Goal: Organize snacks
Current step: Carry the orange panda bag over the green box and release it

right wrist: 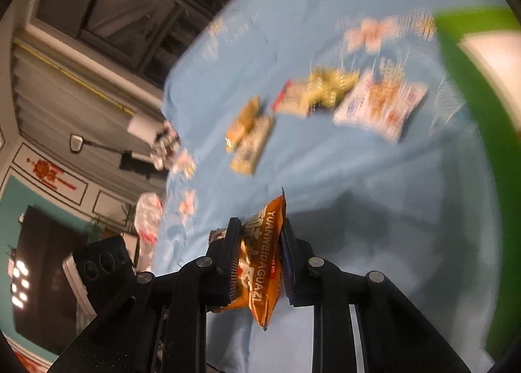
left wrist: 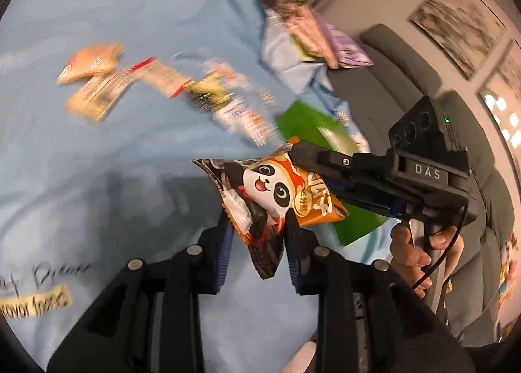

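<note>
- Panda snack packet point(left wrist: 276, 197): I hold it clear above the blue cloth point(left wrist: 97, 161), both grippers sharing the one bag. In the right wrist view the same packet point(right wrist: 263, 262) shows its orange side with printed lettering.
- Left gripper point(left wrist: 257, 242): jaws clenched on the packet's dark lower end, the film pinched flat between the ribbed pads.
- Right gripper point(right wrist: 260, 259): jaws clamped on the orange end; in the left wrist view it point(left wrist: 306, 158) enters from the right, with a hand point(left wrist: 420, 249) on its handle.
- Handling, as I judge it: a light, puffy film bag, soft and easily crumpled, its glossy skin likely slippery. Contents are probably brittle, so a hard squeeze at the middle risks crushing them.
- Where to hold: the flat sealed edges and corners give the safest purchase; the air-filled belly would slide or pop. The present grips sit near the two ends, which suits this.
- Remaining snacks point(left wrist: 156, 83): a loose scatter on the cloth beyond, well apart from the lifted packet, too blurred to name singly.
- Green box point(left wrist: 312, 132): lies just behind the packet at the cloth's right side; whether it receives the snacks I cannot tell.
</note>
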`<state>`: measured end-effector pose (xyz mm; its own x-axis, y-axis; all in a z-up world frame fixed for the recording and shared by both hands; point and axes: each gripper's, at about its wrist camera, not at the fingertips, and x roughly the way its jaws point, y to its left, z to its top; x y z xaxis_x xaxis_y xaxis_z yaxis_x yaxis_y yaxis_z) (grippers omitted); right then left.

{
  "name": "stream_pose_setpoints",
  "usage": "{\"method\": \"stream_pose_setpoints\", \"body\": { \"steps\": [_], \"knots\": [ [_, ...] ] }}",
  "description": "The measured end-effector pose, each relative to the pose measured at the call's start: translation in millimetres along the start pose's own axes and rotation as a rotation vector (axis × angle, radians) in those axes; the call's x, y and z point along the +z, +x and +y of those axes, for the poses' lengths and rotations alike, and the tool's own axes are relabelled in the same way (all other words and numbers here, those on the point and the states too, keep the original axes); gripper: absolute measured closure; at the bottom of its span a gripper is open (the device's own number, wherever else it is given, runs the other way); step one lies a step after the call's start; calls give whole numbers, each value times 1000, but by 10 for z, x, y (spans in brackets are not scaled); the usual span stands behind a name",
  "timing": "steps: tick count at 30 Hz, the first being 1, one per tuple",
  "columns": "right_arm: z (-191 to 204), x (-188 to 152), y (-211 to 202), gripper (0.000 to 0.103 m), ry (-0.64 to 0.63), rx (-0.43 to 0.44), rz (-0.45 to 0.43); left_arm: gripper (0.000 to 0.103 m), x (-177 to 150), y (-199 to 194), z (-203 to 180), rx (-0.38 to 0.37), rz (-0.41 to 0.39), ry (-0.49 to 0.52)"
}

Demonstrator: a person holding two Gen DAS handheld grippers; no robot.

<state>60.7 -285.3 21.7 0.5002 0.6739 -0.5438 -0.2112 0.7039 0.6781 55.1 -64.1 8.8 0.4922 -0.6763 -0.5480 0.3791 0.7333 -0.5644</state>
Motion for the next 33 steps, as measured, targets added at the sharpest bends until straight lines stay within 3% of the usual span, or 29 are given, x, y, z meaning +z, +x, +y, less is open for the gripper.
{"method": "stream_pose_setpoints", "body": {
  "steps": [4, 10, 13, 18, 27, 29, 31, 32, 33],
  "knots": [
    [-81, 106, -557, 79, 0, -43, -110, 73, 243, 298, -560, -33, 22, 119],
    [-566, 197, -1400, 79, 87, -138, -258, 73, 449, 994, -1328, -119, 106, 210],
    [-872, 215, -1741, 79, 149, -221, -304, 73, 453, 1400, -1670, -110, 162, 281],
    [-1240, 211, -1954, 79, 231, -241, -328, 72, 387, 1807, -1915, -97, 217, 317],
    [-1562, 165, -1860, 78, 291, -245, -304, 69, 308, 2115, -1885, -24, 287, 305],
    [-1586, 187, -1814, 78, 301, -241, -288, 56, 290, 2130, -1870, 4, 296, 303],
    [-1580, 215, -1773, 71, 312, -243, -265, 25, 302, 2080, -1865, 33, 286, 305],
    [-1541, 219, -1770, 53, 303, -251, -264, 20, 315, 2013, -1870, 39, 262, 311],
    [-1481, 228, -1780, 27, 281, -263, -277, 10, 324, 1947, -1873, 47, 239, 315]
  ]
}}
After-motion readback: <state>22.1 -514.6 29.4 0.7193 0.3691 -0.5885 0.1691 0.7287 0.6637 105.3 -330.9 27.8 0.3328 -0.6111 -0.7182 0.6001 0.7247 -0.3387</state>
